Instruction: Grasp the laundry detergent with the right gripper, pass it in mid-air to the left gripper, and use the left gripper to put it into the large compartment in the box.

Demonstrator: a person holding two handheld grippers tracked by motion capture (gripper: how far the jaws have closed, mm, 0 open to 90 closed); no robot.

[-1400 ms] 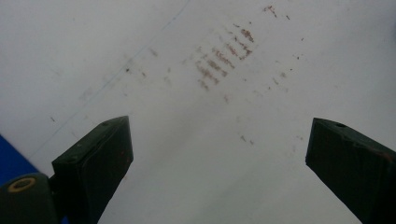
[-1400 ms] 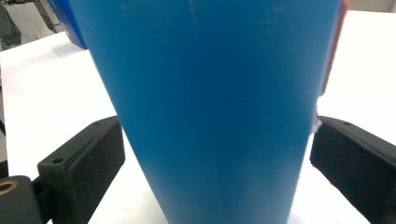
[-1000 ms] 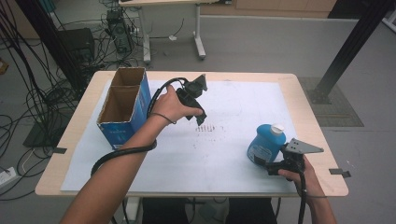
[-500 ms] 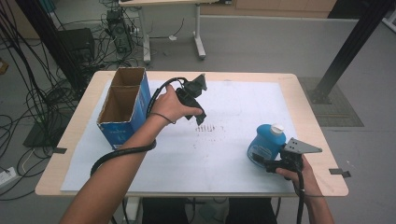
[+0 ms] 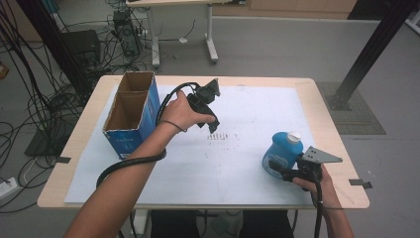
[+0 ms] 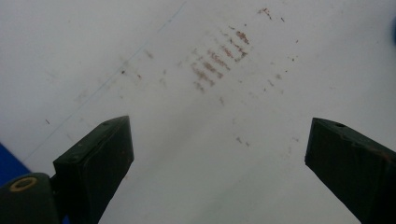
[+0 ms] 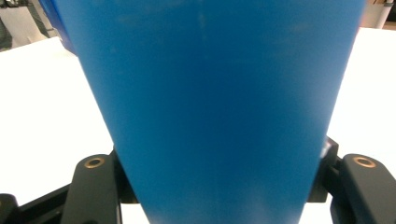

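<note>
High view: blue bottle [image 5: 283,154] with a white cap sits lower right of the frame on the white sheet [image 5: 198,163] covering the surface [image 5: 327,114]. Right gripper [image 5: 278,171] comes in from the bottom right edge, its grey plate above the hand; its fingers lie against the bottle's base, though the contact itself is too small and dark to read here. Left gripper [image 5: 213,125] hangs mid-frame, pointing down over a patch of reddish marks [image 5: 218,136]; the hand covers most of its body, and the finger gap is hard to judge. Open blue cardboard box [image 5: 130,111] stands at upper left, its interior only partly seen. Cable [image 5: 129,163] loops along the left forearm.

Left gripper view: two black fingers [image 6: 95,161] stand wide apart at the bottom corners, nothing between them, both cut off by the frame edge. Blurred reddish marks sit upper centre. A sliver of blue at the lower left edge, not identifiable.

Right gripper view: bottle takes nearly the whole width, out of focus, top and bottom cut off. The fingers [image 7: 95,186] have just been closing and now clamp its sides, their tips hidden behind the bottle
</note>
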